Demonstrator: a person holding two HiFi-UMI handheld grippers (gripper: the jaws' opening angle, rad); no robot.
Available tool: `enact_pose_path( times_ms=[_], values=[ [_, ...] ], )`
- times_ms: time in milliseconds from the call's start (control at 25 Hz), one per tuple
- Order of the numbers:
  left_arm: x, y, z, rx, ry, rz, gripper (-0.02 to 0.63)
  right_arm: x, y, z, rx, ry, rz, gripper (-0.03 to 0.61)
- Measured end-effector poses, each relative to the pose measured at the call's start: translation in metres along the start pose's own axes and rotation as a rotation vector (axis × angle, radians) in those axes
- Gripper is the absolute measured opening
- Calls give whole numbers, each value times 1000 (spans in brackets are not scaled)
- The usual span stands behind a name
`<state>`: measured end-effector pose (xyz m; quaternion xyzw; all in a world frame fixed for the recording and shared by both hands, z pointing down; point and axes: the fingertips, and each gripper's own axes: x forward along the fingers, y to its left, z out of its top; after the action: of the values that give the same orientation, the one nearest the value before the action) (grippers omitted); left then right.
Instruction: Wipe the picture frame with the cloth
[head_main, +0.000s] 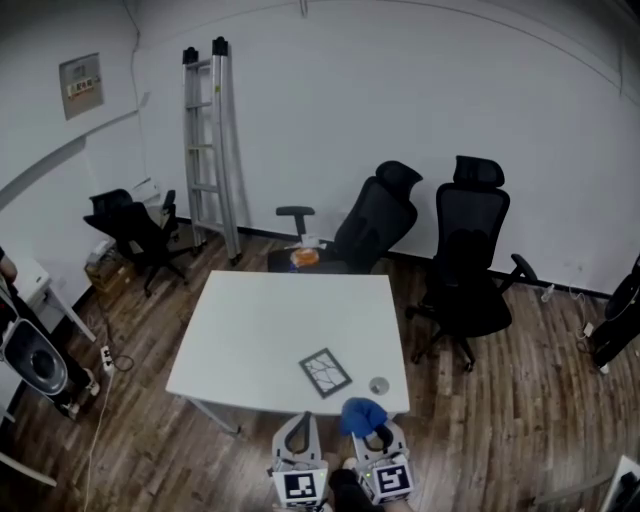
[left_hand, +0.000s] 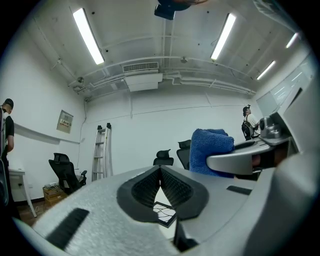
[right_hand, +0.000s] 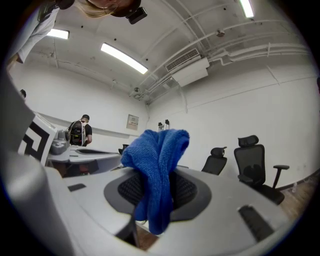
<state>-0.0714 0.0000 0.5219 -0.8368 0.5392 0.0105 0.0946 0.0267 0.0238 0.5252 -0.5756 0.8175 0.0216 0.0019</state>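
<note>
The dark picture frame (head_main: 325, 372) lies flat on the white table (head_main: 270, 330), close to its near edge. Both grippers are held low, just short of that edge. My right gripper (head_main: 378, 432) is shut on a blue cloth (head_main: 362, 414), which bunches up above its tips. In the right gripper view the cloth (right_hand: 157, 170) hangs pinched between the jaws of the right gripper (right_hand: 159, 190). My left gripper (head_main: 300, 425) sits beside it with nothing in it. In the left gripper view its jaws (left_hand: 160, 172) meet, the frame (left_hand: 165, 212) shows below them, and the cloth (left_hand: 210, 150) is at the right.
A small round grey object (head_main: 378, 385) sits on the table right of the frame. Two black office chairs (head_main: 470, 260) stand beyond the table's far right, another chair (head_main: 135, 230) at the left. A ladder (head_main: 210, 140) leans on the back wall. A person (left_hand: 6, 130) stands far left.
</note>
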Motion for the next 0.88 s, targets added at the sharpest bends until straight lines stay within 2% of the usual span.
enact_pose_path(
  times_ms=[120,240,520,640,880],
  values=[
    [31,12,-15,12,21,16,3,33,-17,-11,-18,-4,21,117],
    [66,26,-34,29,58,44,3,73,-37,-30,-5,38,44,117],
    [147,60,-67,-10,143,142,3,170,-72,-53,10,120,156,117],
    [170,73,-83,-44,178,199,3,200,-80,-64,5,143,214,117],
    [193,89,-98,-43,210,258,3,240,-78,-88,25,205,315,117]
  ],
)
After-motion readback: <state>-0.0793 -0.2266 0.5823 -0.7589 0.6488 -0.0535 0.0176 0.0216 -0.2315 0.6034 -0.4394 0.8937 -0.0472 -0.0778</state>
